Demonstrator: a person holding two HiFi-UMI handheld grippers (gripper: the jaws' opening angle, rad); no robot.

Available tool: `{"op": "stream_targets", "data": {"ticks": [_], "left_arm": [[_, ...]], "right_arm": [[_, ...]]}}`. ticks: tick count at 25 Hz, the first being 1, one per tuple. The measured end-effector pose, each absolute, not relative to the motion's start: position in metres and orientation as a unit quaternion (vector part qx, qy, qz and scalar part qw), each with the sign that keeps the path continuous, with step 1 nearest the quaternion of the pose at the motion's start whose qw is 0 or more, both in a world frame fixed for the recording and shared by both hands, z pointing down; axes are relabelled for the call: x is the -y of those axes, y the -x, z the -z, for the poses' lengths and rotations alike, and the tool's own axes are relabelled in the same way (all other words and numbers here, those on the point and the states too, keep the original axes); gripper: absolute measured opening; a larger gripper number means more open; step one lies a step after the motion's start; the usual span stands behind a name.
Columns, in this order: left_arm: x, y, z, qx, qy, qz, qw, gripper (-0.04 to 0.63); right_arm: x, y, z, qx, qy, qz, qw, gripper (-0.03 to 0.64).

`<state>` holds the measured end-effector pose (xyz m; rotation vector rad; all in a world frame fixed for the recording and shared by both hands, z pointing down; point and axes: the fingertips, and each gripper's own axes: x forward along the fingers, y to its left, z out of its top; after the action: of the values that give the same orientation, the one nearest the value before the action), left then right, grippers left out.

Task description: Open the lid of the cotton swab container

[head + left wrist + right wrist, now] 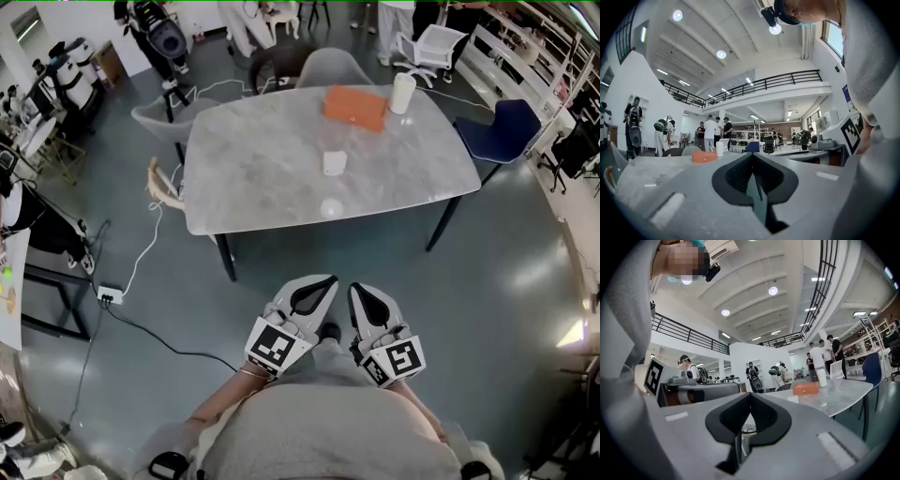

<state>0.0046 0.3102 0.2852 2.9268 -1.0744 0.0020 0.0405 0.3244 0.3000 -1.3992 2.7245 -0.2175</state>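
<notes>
A small white container (335, 163) stands near the middle of the grey marble table (253, 159). A round clear thing (331, 208) lies closer to the table's front edge; I cannot tell which of them holds the cotton swabs. Both grippers are held close to the person's body, well short of the table and above the floor. My left gripper (322, 283) (751, 155) is shut with nothing in it. My right gripper (362, 292) (750, 395) is likewise shut and holds nothing. In the right gripper view the small white container (792, 399) shows on the tabletop.
An orange box (354, 106) (704, 156) (806, 388) and a white cylinder (402, 93) stand at the table's far side. Grey chairs (159, 117) and a blue chair (506, 127) ring the table. A power strip (110, 295) with cables lies on the floor at left. People stand beyond.
</notes>
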Motion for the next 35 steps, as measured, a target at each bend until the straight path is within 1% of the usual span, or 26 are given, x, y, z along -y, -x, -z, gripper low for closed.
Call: {"op": "stream_targets", "data": {"ticks": [14, 22, 26, 35], "left_arm": [[-0.200, -0.045, -0.276, 0.372, -0.928, 0.008, 0.005, 0.000], [-0.195, -0.039, -0.286, 0.378, -0.926, -0.007, 0.023, 0.000], [-0.191, -0.035, -0.283, 0.377, -0.926, -0.010, 0.020, 0.000], [-0.180, -0.041, -0.281, 0.380, -0.925, -0.006, 0.010, 0.000]], "right_arm": [[-0.214, -0.080, -0.294, -0.901, 0.426, 0.074, 0.040, 0.002], [-0.204, -0.074, -0.304, -0.900, 0.423, 0.100, 0.042, 0.002], [-0.205, -0.066, -0.305, -0.902, 0.416, 0.105, 0.044, 0.002], [-0.195, -0.076, -0.301, -0.902, 0.417, 0.100, 0.051, 0.002]]}}
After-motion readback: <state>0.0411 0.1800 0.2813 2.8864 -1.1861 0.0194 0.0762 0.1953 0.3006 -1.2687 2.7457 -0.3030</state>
